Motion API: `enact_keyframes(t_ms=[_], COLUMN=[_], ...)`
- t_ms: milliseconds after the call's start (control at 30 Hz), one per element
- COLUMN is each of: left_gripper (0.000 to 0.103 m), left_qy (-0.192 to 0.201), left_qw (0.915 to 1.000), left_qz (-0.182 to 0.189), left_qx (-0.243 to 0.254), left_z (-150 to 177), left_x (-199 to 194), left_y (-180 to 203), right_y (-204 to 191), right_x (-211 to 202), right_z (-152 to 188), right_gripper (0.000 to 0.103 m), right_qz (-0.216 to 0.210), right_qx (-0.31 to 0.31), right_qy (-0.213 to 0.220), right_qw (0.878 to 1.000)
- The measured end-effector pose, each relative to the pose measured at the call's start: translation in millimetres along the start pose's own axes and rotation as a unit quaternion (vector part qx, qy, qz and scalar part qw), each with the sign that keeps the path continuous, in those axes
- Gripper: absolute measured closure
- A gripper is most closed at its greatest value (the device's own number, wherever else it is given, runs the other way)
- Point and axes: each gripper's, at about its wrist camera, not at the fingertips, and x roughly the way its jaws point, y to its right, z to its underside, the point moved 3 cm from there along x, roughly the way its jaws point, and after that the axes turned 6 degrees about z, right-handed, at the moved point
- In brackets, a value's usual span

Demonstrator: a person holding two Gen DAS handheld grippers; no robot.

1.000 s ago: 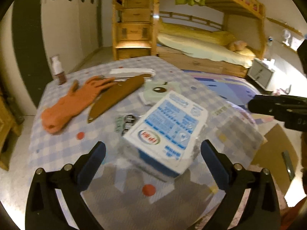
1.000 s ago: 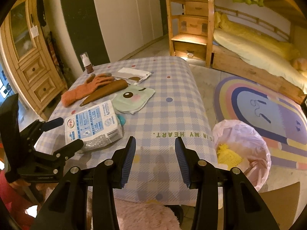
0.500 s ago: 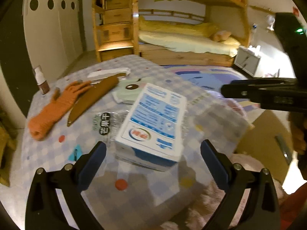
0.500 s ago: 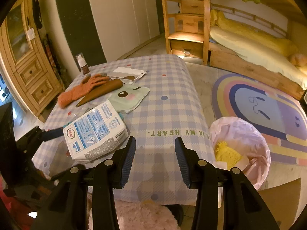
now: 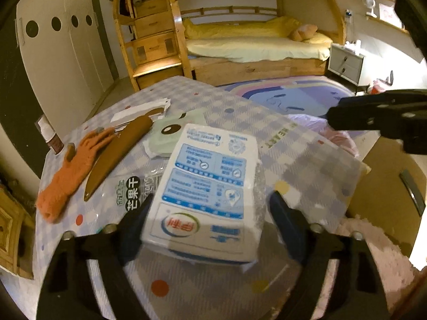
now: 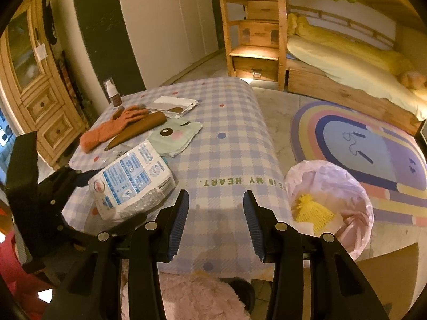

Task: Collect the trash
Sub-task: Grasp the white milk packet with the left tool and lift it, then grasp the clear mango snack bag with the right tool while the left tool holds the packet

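Left claw closing astride packet — table edge near.

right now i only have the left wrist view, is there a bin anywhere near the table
observer: yes, a bin lined with a pink bag stands on the floor beside the table, next to the rainbow rug.
operator: anything in it
observer: a yellow net-like thing lies inside.
operator: right gripper carrying anything
observer: no, the right gripper is open with nothing between its fingers, over the table's near edge.
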Motion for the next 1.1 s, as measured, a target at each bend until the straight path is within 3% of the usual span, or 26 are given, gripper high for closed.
enact_keyframes(t_ms=[167, 333, 467, 567, 767, 867, 1100], left_gripper=[0.024, 0.025, 0.025, 0.025, 0.026, 0.026, 0.025], left_qy=[0.002, 0.058, 0.110, 0.127, 0.114, 0.103, 0.056], left_qw=[0.9999, 0.9970, 0.9898, 0.9835, 0.9724, 0.9688, 0.9725], left_qz=[-0.010, -0.005, -0.024, -0.043, -0.094, -0.101, -0.099], left_qx=[-0.003, -0.051, -0.087, -0.121, -0.181, -0.202, -0.203], left_z=[-1.4, -12.8, -19.9, -14.5, 20.6, 36.2, 62.1], left_x=[-2.7, -36.9, -77.6, -96.3, -113.6, -112.4, -92.5], left_y=[2.3, -5.7, -21.3, -39.2, -80.3, -93.4, -97.7], right_y=[-0.6, 1.6, -0.5, -9.7, -41.2, -59.2, -90.0], right_x=[-5.5, -12.8, -13.3, -10.6, 3.9, 18.4, 41.6], right_z=[1.3, 0.6, 0.5, 0.5, -2.9, -4.7, -3.0], right_gripper=[0.059, 0.059, 0.059, 0.059, 0.059, 0.059, 0.059], right_qz=[0.000, 0.003, 0.000, -0.009, -0.037, -0.054, -0.067], right_qx=[0.000, 0.003, 0.001, -0.010, -0.045, -0.059, -0.093], right_qy=[0.006, 0.016, 0.015, 0.010, 0.000, -0.013, -0.034], right_qw=[1.000, 1.000, 1.000, 1.000, 0.998, 0.997, 0.993])
